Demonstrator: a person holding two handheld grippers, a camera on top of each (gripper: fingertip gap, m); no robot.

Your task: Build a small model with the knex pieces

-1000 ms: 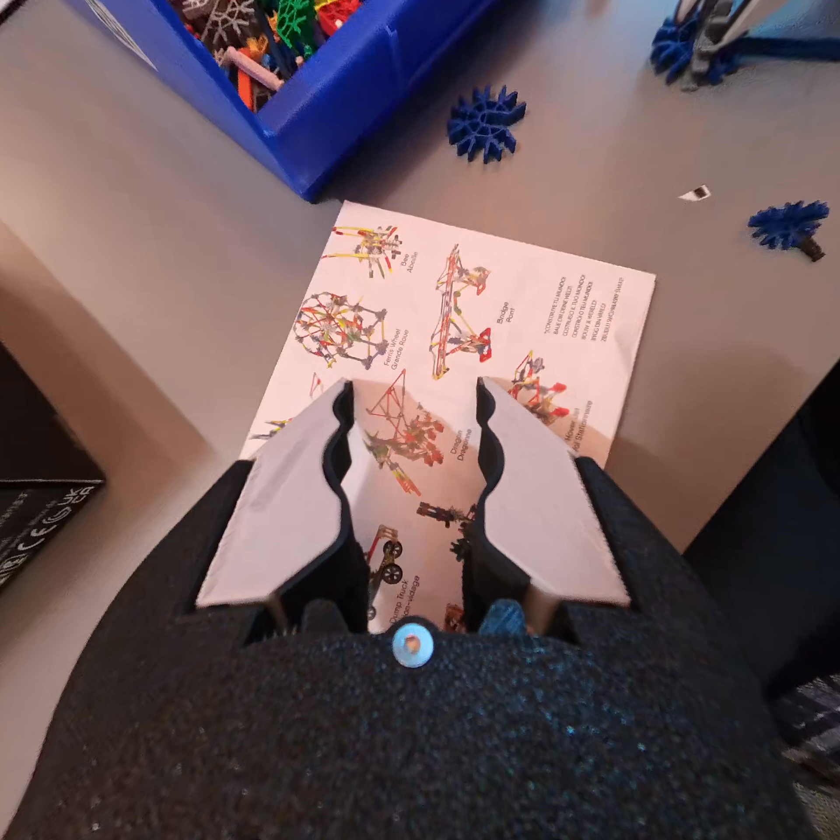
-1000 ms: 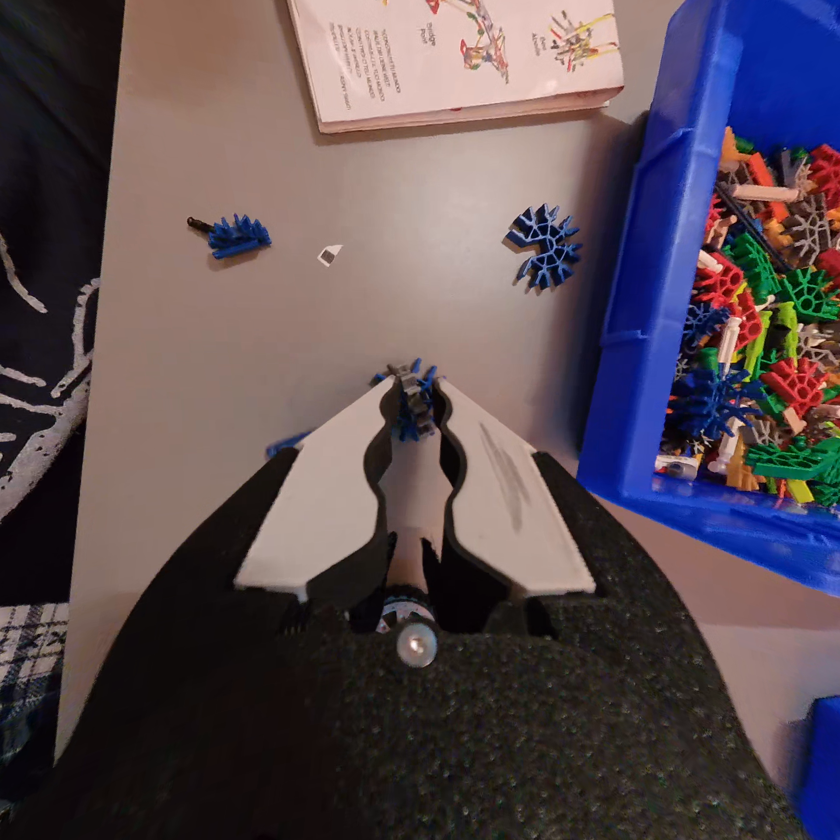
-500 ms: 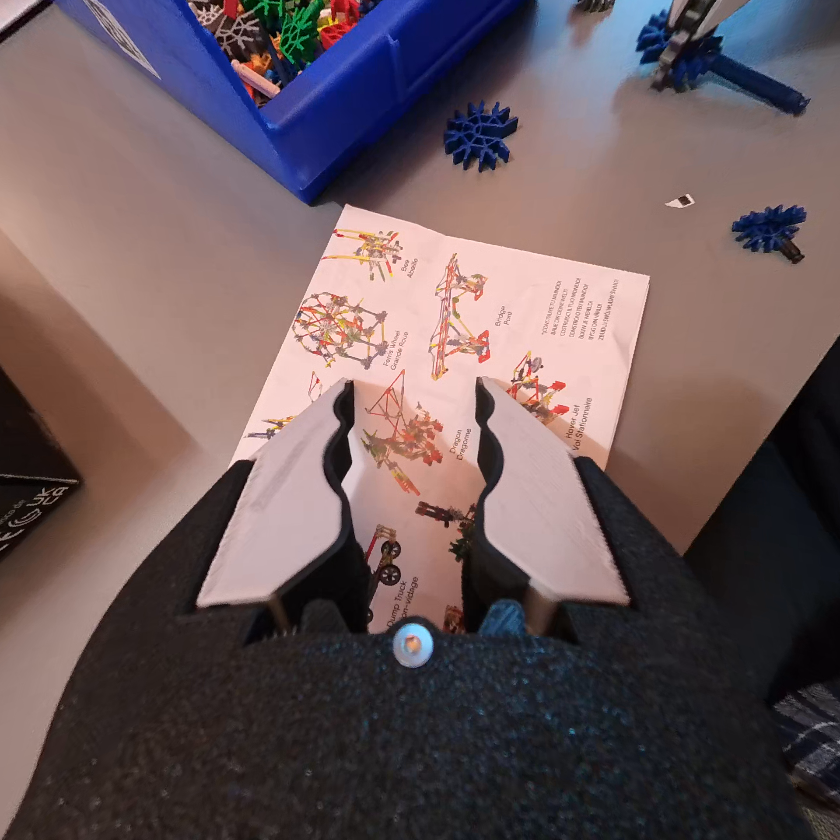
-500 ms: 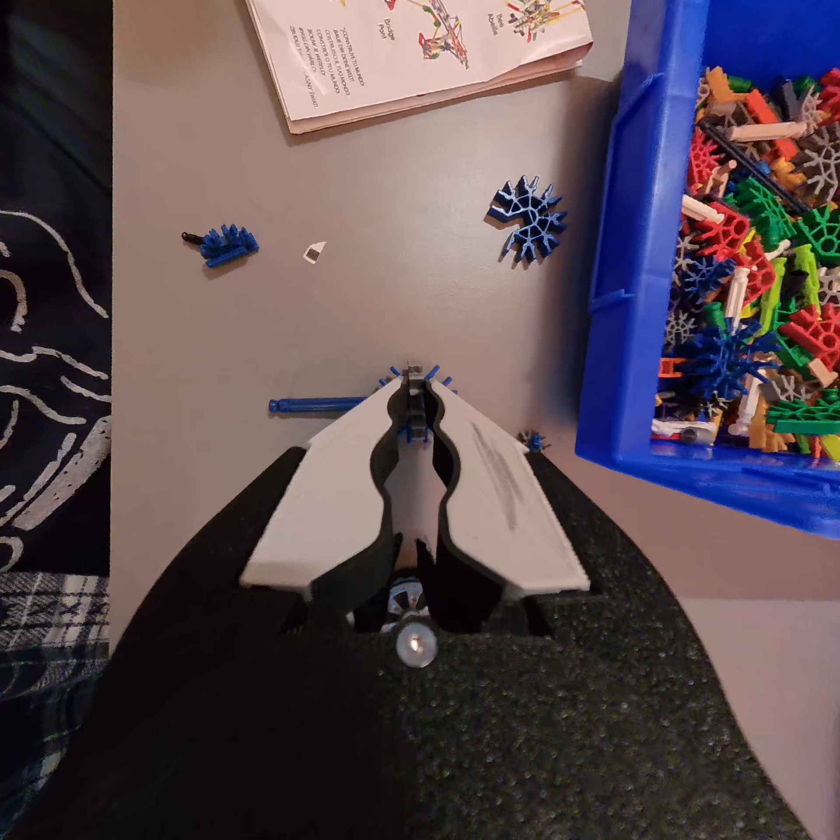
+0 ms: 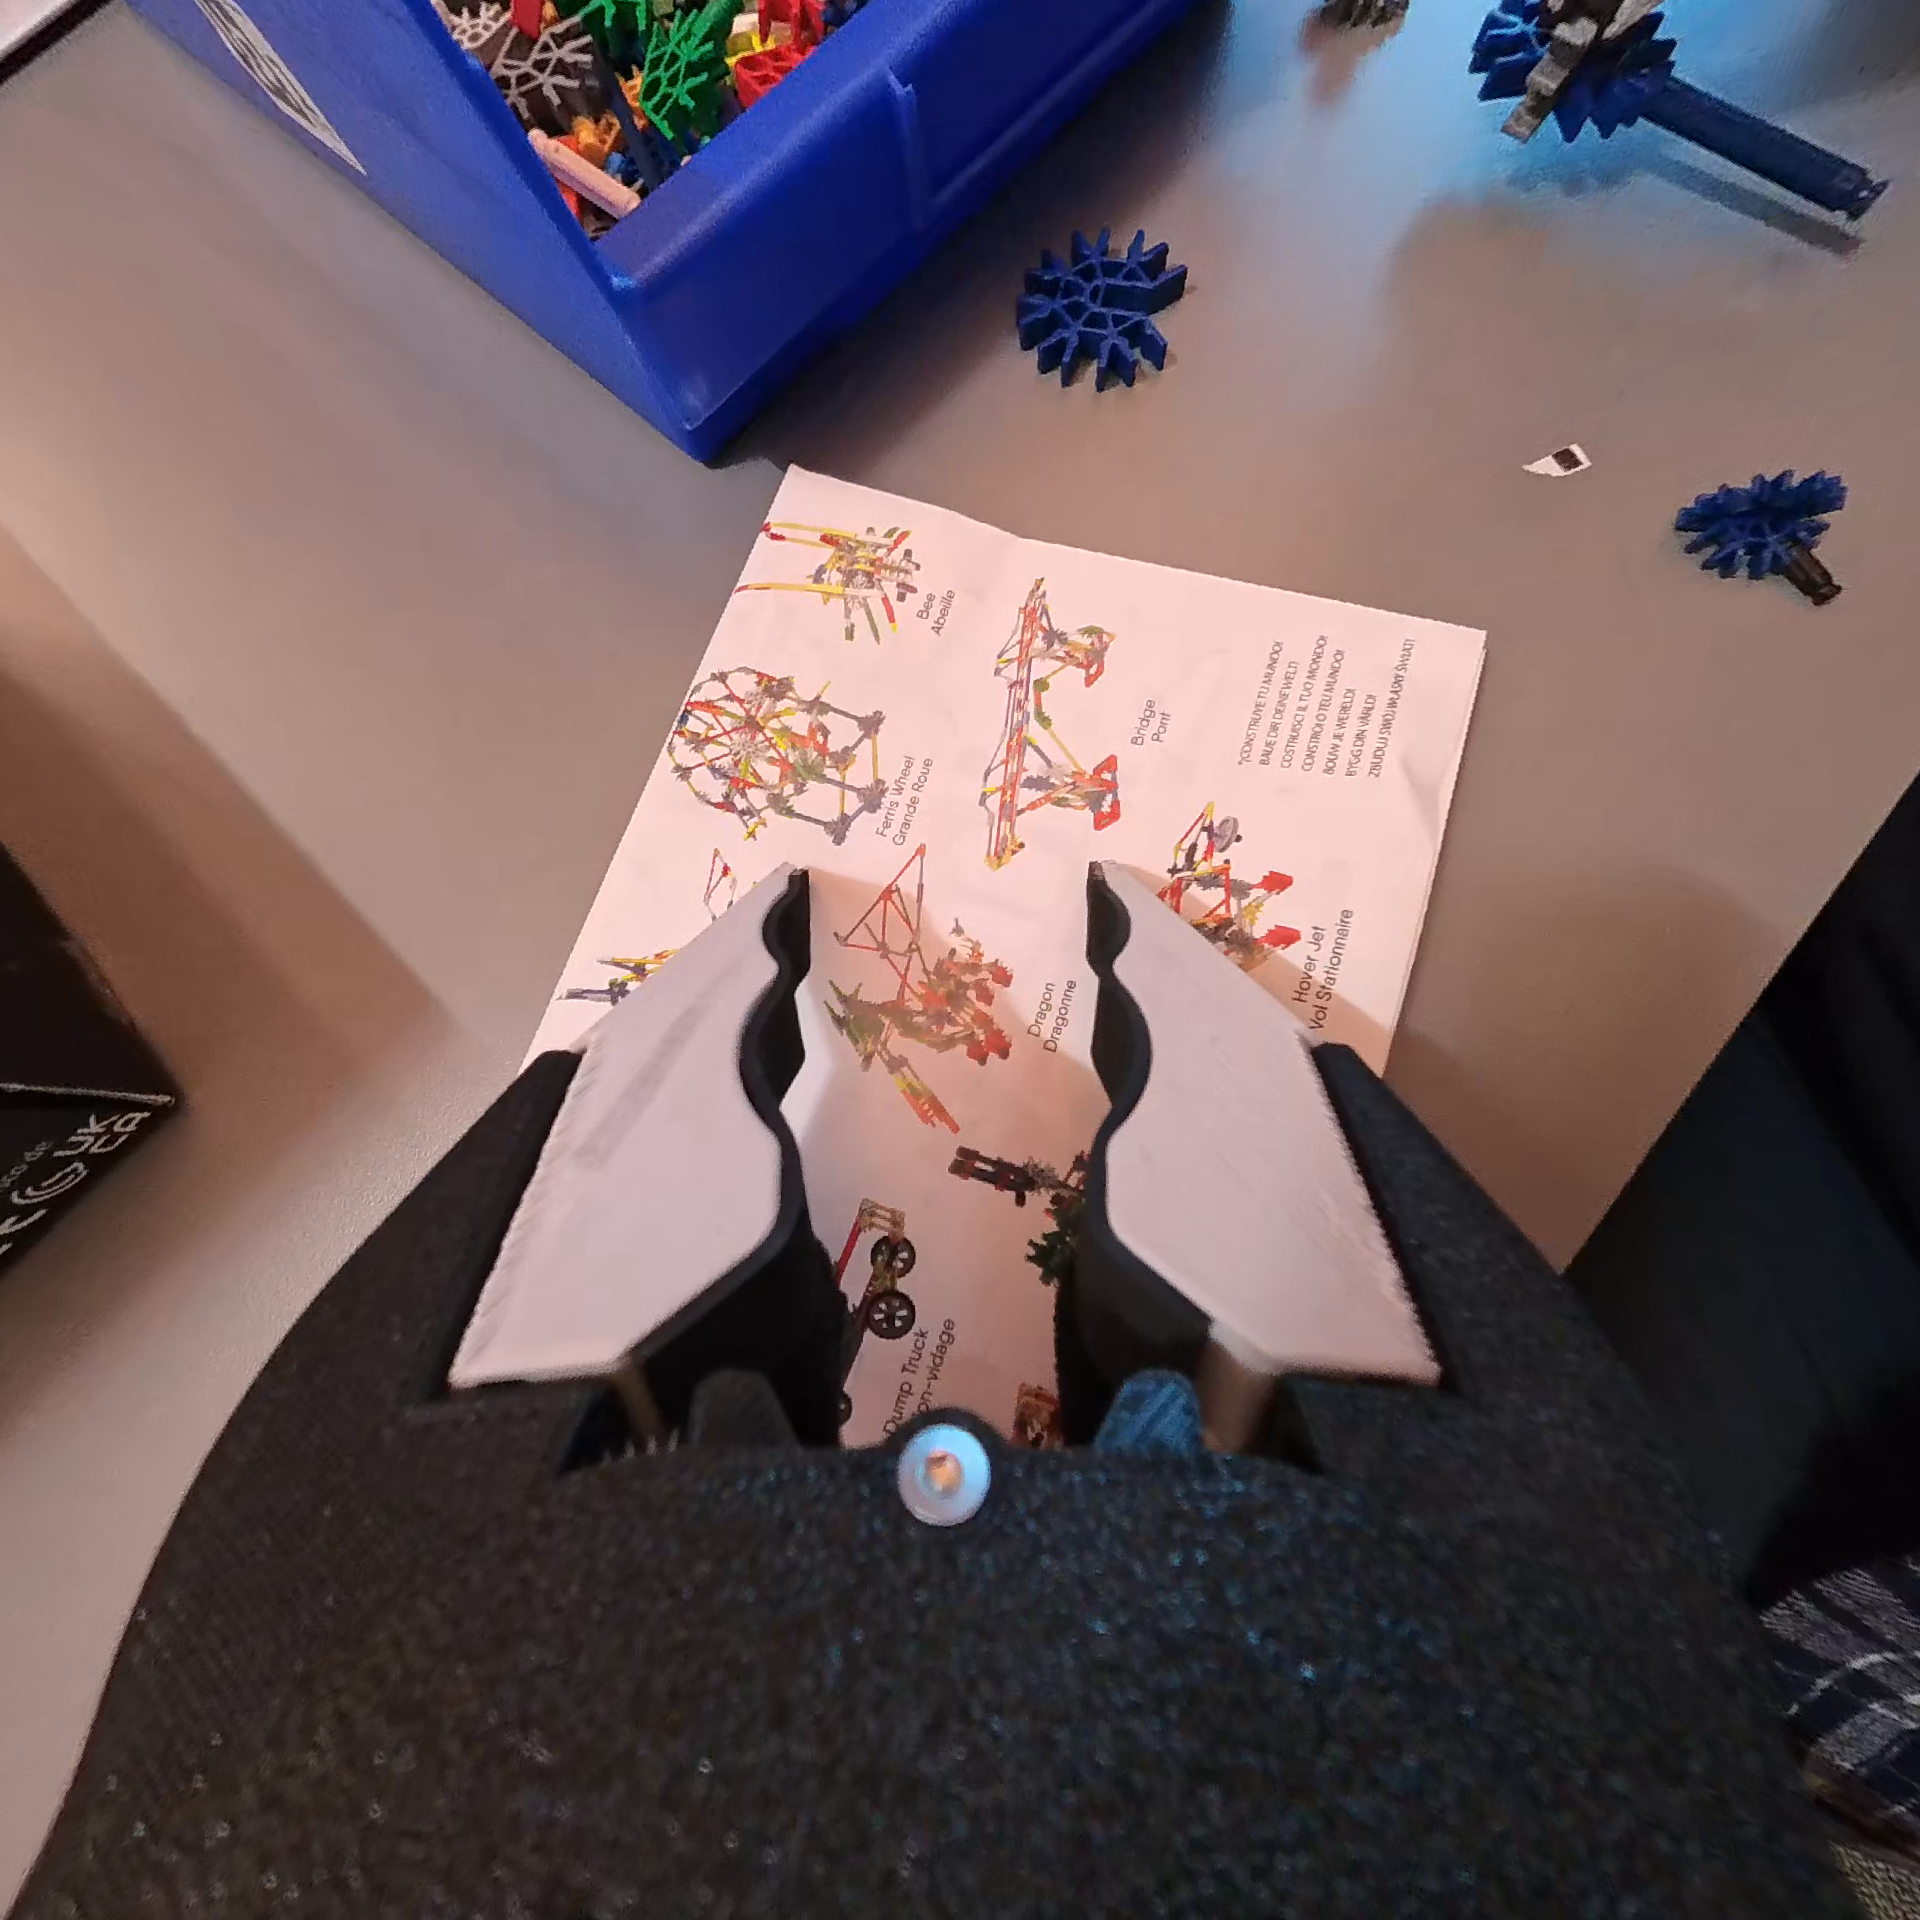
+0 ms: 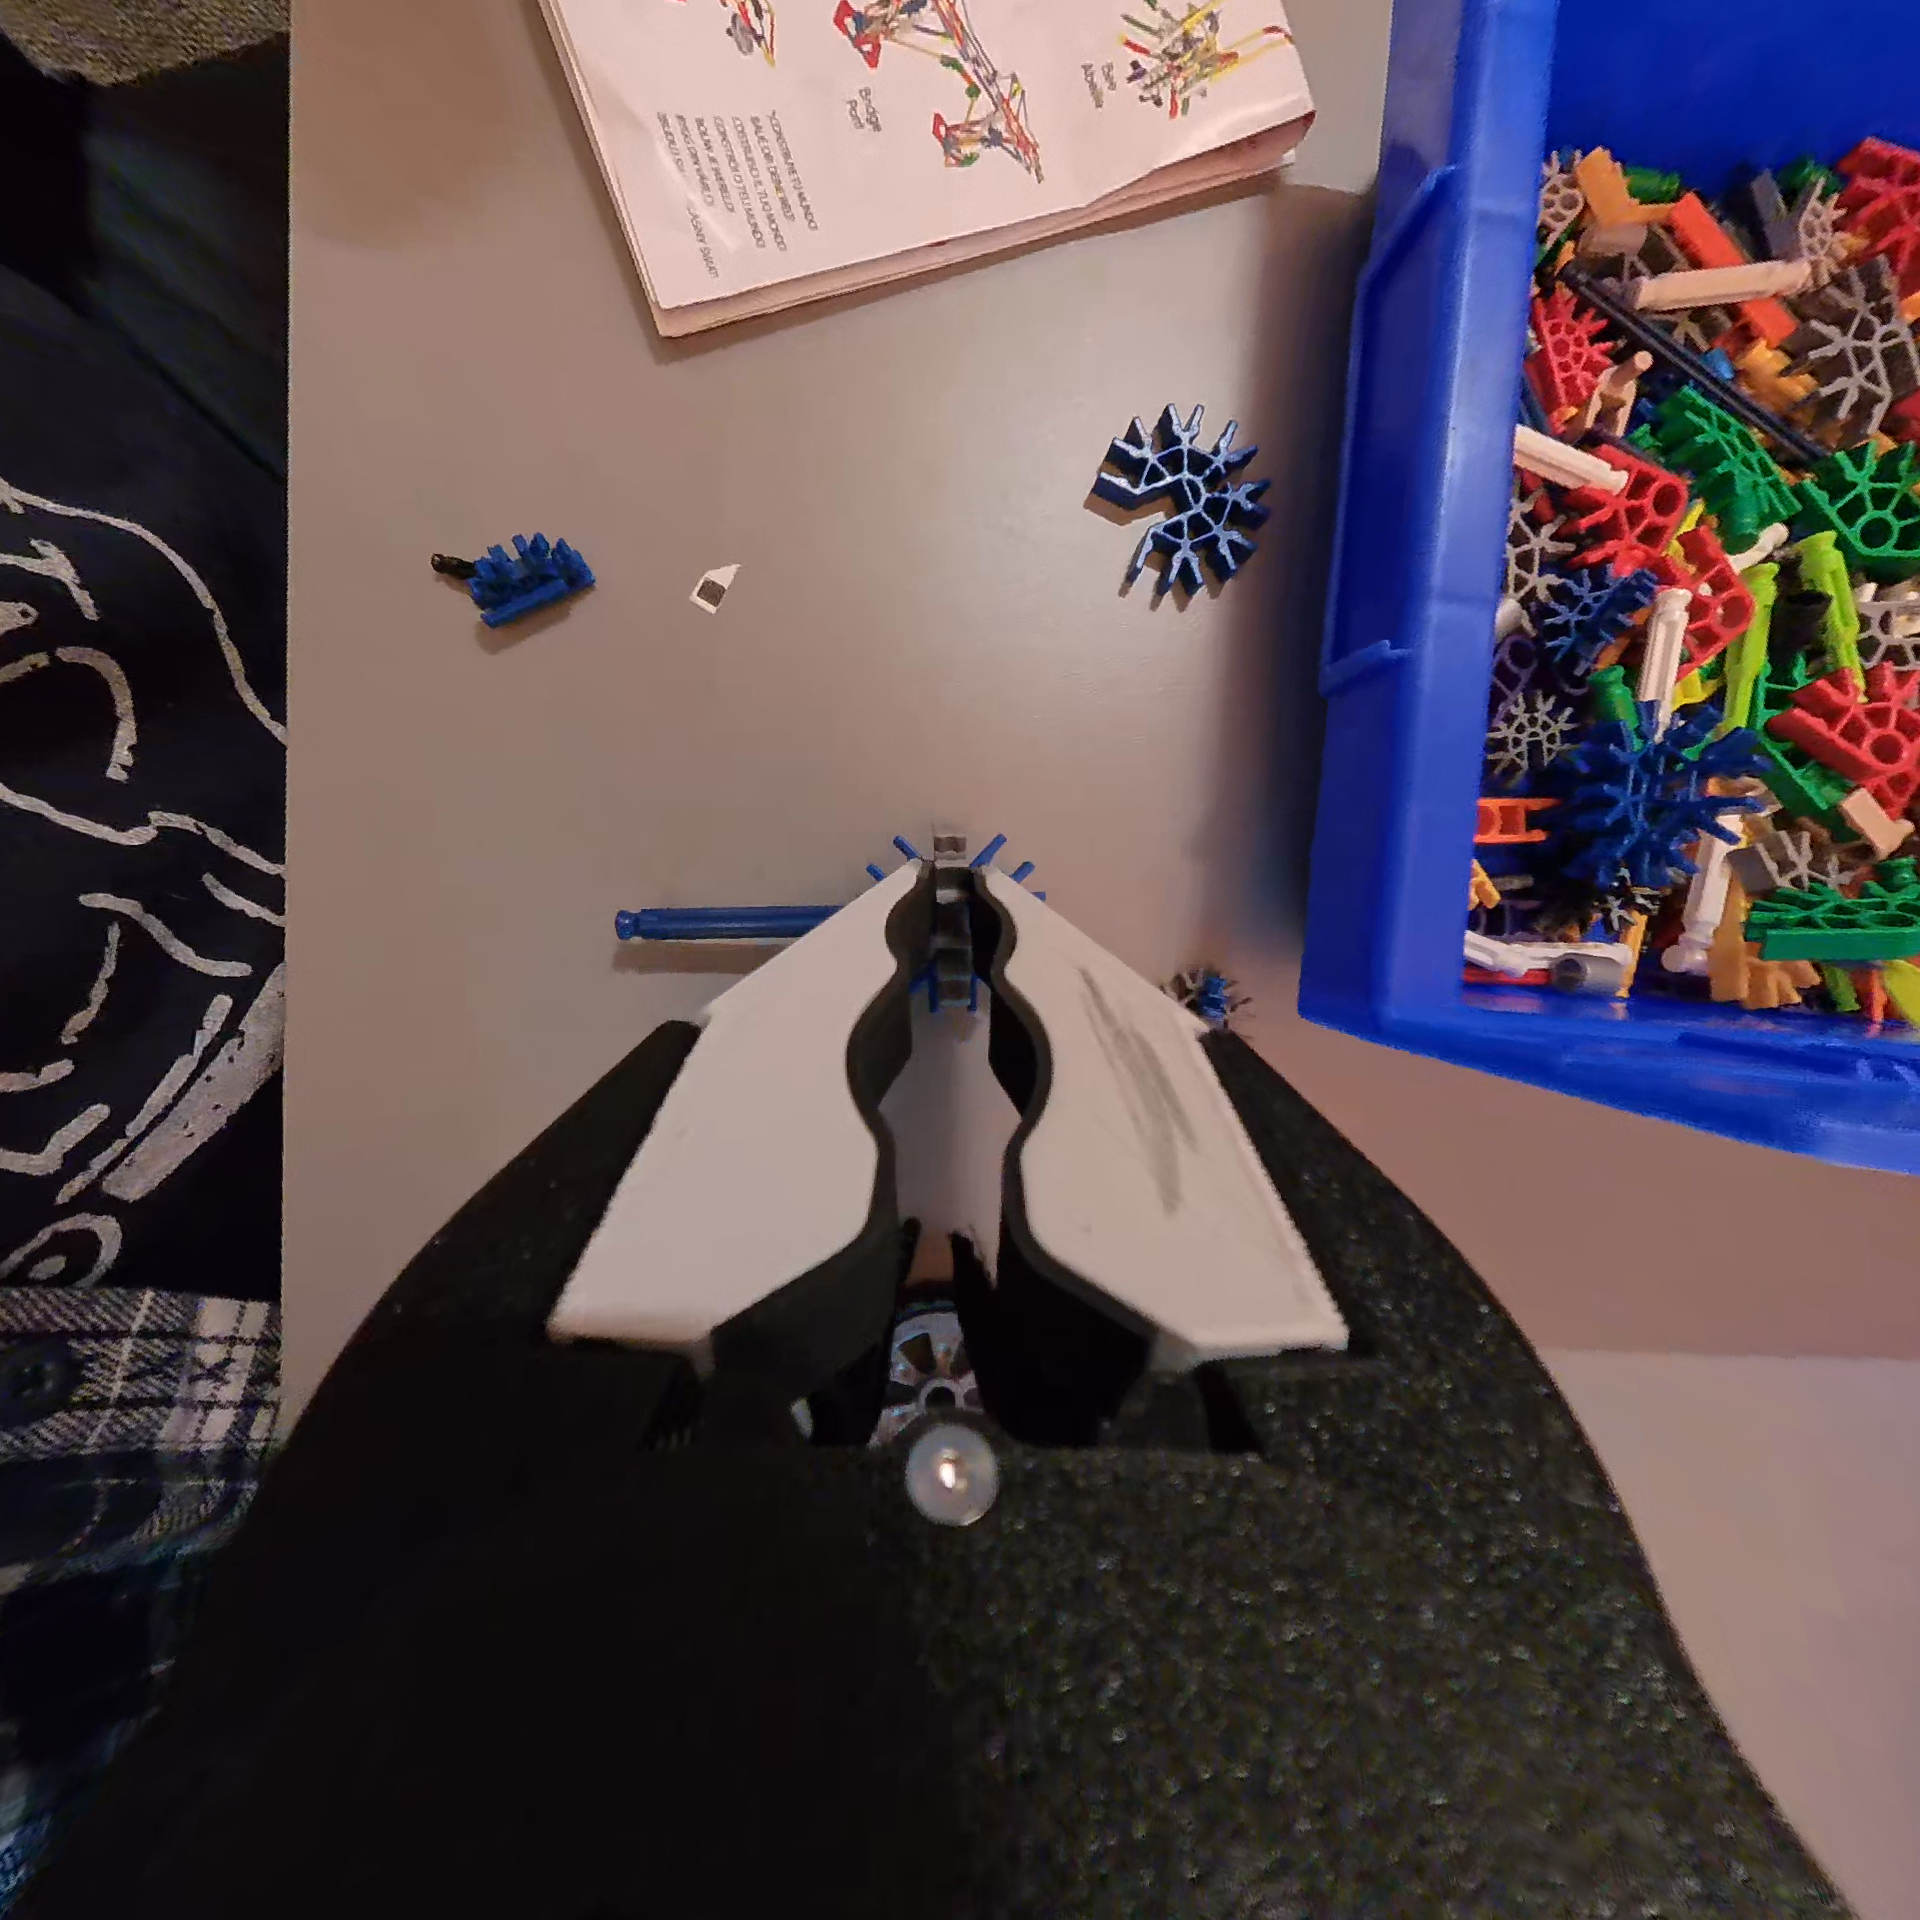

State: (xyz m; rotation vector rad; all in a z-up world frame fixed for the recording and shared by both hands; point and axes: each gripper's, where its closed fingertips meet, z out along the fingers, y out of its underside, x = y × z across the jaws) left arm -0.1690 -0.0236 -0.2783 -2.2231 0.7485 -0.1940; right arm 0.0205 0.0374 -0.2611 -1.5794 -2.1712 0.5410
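A grey and blue toy piece [image 6: 951, 920] with a blue rod [image 6: 717, 923] is clamped in the right gripper [image 6: 948, 883] on the grey worktop [image 6: 831, 675], beside a blue bin [image 6: 1382, 665] of parts. The left gripper [image 5: 940, 883] is held wide apart above a booklet [image 5: 1195, 727], gripping nothing.

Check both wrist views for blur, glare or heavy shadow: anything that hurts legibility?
Left wrist view: sharp; the left gripper shadows the booklet, bluish glare near the blue rod. Right wrist view: sharp, evenly lit; wide-angle bending along the blue bin; the right gripper stays readable.
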